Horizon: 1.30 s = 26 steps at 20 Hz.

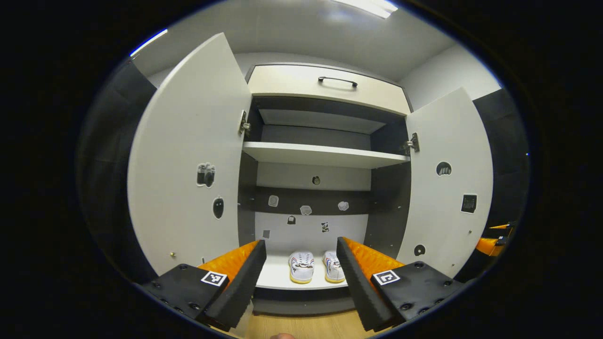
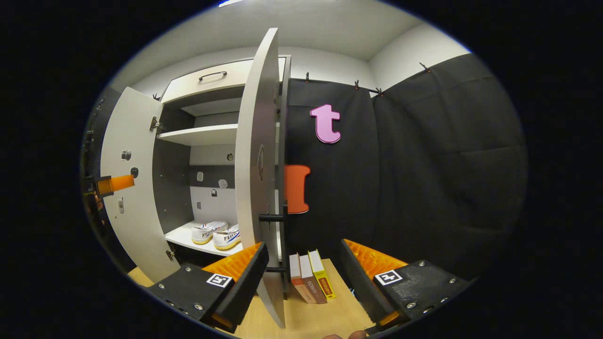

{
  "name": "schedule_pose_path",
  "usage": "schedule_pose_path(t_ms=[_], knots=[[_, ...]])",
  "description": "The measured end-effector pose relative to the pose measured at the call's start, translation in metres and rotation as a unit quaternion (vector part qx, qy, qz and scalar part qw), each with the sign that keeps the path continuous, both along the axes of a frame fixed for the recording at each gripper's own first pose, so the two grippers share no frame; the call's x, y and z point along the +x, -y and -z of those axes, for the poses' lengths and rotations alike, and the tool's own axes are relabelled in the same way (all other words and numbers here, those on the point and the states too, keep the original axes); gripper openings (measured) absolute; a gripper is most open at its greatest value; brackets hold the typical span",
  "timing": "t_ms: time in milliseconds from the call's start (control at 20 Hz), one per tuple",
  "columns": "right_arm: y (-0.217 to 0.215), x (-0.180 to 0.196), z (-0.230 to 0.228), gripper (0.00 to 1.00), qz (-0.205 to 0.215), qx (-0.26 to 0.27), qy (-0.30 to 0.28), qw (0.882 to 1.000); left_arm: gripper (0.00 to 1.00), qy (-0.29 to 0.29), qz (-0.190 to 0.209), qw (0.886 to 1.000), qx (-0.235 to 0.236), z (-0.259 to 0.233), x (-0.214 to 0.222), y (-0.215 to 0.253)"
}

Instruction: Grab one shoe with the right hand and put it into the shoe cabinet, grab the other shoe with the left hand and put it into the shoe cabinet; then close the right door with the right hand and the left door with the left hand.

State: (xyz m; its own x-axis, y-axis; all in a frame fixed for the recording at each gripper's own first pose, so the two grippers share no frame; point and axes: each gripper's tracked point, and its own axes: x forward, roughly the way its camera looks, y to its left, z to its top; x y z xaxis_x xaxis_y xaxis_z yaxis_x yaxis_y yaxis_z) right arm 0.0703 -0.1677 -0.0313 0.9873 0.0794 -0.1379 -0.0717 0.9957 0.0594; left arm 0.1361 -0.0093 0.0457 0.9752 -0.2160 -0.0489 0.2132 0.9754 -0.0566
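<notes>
Both shoes (image 1: 316,267) sit side by side on the shoe cabinet (image 1: 325,155) bottom shelf, 6 o'clock in the left gripper view. Left tool (image 1: 301,275) wide, empty. Right tool (image 2: 304,278) wide, empty, by the right door (image 2: 256,155) edge; both doors open.

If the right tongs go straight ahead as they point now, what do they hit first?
Probably the books standing on the floor beside the open right door, then the black cloth behind. The door's edge lies just off the left finger; depth is unclear.
</notes>
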Motion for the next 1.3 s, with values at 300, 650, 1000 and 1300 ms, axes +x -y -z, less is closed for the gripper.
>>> schedule_pose_path(t_ms=[300, 650, 1000, 1300], knots=[[-0.014, -0.003, -0.003, 0.87, 0.015, -0.029, 0.009, 0.999, 0.96, 0.009, 0.002, 1.000, -0.007, -0.013, -0.041, -0.046], [-0.068, -0.015, -0.009, 0.67, 0.010, -0.030, 0.018, 0.999, 0.94, 0.016, 0.017, 0.999, -0.029, -0.017, -0.061, -0.090], [-0.113, -0.008, 0.000, 0.97, 0.009, -0.062, 0.039, 0.997, 0.96, 0.014, 0.007, 1.000, -0.015, -0.016, -0.077, -0.146], [-0.125, -0.009, -0.004, 0.96, -0.008, -0.017, 0.031, 0.999, 0.96, 0.024, 0.004, 1.000, -0.015, -0.025, -0.080, -0.170]])
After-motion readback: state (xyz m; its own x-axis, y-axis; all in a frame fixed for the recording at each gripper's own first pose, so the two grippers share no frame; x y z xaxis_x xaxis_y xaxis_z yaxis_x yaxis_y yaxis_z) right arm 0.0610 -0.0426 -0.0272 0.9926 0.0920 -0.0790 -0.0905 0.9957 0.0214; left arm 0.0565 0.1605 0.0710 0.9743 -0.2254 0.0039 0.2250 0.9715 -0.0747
